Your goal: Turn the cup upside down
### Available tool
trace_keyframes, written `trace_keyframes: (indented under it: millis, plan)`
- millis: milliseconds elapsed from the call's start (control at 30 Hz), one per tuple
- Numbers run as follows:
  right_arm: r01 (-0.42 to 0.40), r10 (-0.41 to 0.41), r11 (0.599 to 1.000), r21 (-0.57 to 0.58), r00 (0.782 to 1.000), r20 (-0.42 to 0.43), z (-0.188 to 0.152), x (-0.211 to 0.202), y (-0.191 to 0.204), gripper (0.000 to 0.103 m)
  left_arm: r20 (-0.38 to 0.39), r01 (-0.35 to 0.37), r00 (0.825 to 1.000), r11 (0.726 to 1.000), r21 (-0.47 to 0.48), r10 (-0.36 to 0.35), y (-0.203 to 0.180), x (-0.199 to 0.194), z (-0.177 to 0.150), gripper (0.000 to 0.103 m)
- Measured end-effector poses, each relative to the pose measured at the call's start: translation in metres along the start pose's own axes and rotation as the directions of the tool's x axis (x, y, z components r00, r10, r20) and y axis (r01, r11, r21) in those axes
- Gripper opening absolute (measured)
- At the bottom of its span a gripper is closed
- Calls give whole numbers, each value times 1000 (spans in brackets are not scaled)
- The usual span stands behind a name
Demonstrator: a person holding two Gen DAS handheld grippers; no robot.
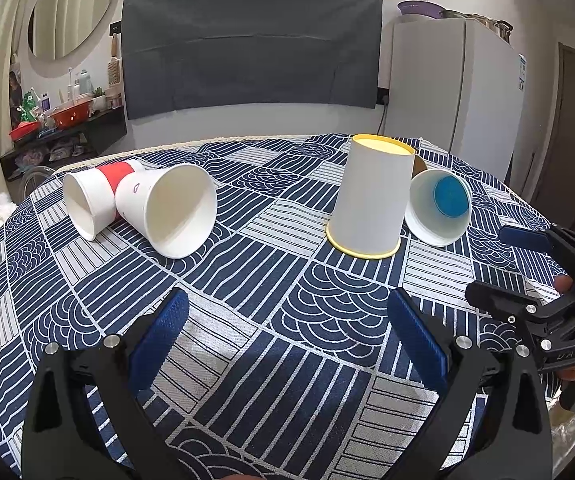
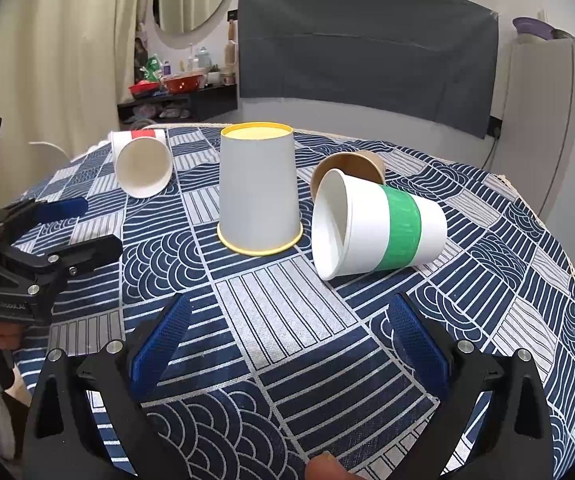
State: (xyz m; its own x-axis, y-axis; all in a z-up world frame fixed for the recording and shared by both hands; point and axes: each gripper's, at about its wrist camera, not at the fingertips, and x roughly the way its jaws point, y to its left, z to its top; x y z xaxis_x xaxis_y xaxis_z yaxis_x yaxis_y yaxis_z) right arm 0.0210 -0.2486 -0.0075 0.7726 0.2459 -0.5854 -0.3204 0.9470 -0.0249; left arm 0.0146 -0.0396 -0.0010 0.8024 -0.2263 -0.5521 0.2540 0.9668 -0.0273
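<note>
A white cup with yellow rims (image 1: 371, 196) stands upside down mid-table; it also shows in the right wrist view (image 2: 259, 188). Two white cups lie on their sides at the left: one with a red band (image 1: 87, 200) and a plain one (image 1: 171, 208). The right wrist view shows one white cup with a red band (image 2: 141, 164). A white cup with a green band (image 2: 375, 226) lies on its side right of the upturned cup, its blue bottom showing (image 1: 439, 208). A brown cup (image 2: 351, 166) lies behind it. My left gripper (image 1: 287, 336) and right gripper (image 2: 287, 336) are open and empty, short of the cups.
The table carries a blue-and-white patterned cloth (image 1: 279, 352). The right gripper shows at the right edge of the left wrist view (image 1: 535, 272), the left gripper at the left edge of the right wrist view (image 2: 47, 232). A fridge (image 1: 455, 88) and a cluttered shelf (image 1: 59, 128) stand behind.
</note>
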Motion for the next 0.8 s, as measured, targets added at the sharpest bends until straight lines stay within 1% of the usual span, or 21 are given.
trace_keyframes:
  millis: [533, 800]
  plan:
    - [6, -6, 1000, -2, 1000, 0, 0, 0, 0, 95, 8, -4, 1000, 1000, -8, 4, 2, -1, 0, 97]
    - [6, -6, 1000, 4, 1000, -1, 0, 0, -1, 95, 1, 5, 1000, 1000, -10, -5, 2, 0, 0, 97]
